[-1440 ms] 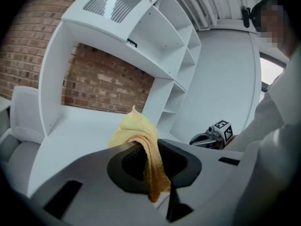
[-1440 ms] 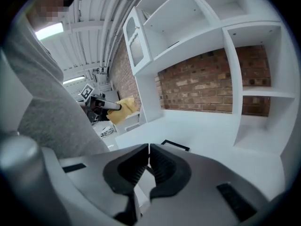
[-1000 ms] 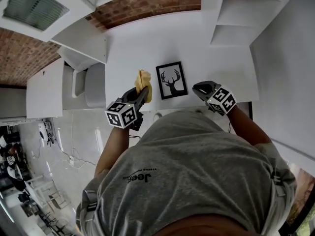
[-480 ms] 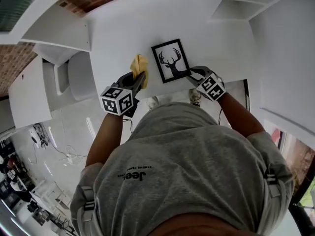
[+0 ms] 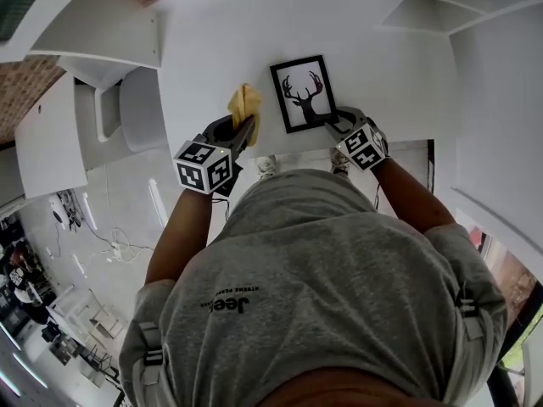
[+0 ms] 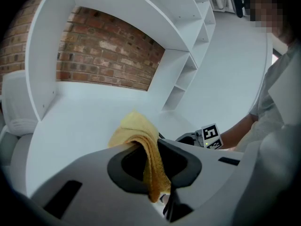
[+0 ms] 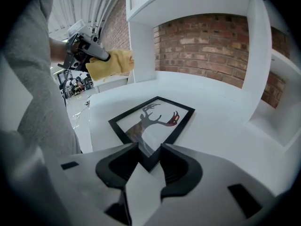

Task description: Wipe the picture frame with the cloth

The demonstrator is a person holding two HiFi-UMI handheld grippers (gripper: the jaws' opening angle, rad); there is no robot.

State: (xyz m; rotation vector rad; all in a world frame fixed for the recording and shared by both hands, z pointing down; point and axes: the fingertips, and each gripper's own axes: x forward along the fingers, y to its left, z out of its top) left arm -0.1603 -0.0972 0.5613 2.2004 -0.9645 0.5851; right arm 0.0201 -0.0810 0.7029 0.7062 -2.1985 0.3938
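- Step in hand: set-up for the wipe. No wiping contact shows in any view, so the task proper is judged not yet started.
- Picture frame (image 5: 303,93): black border, stag silhouette, lying flat on the white surface (image 5: 212,41) directly ahead of the person, between the two grippers.
- Left gripper (image 5: 242,130): jaws closed on the yellow cloth (image 5: 246,104). A bunched wad stands out beyond the tips and a tail hangs down between the jaws. In the head view the cloth sits at about 9 o'clock of the frame, near it but apart. The right gripper view shows it held up off the surface.
- Right gripper (image 7: 149,150): jaws wide apart, having just been opening. The frame's near corner, the 5 o'clock corner in the head view, lies in the gap between them. No clamping on that corner is evident, so the frame is judged free.
- Next move, right side: judged to call for closing on that corner, or pressing down on it, so the frame cannot slide or pivot under the wiping load. The grip should stay on the border, off the glass.
- Next move, left side: carry the wad towards 3 o'clock over the frame and lower it until the cloth, not the jaw tips, meets the glass. Then stroke across the pane and along the border.
- Note: the wad projects only a short way past the tips, so a shallow approach angle is advised.
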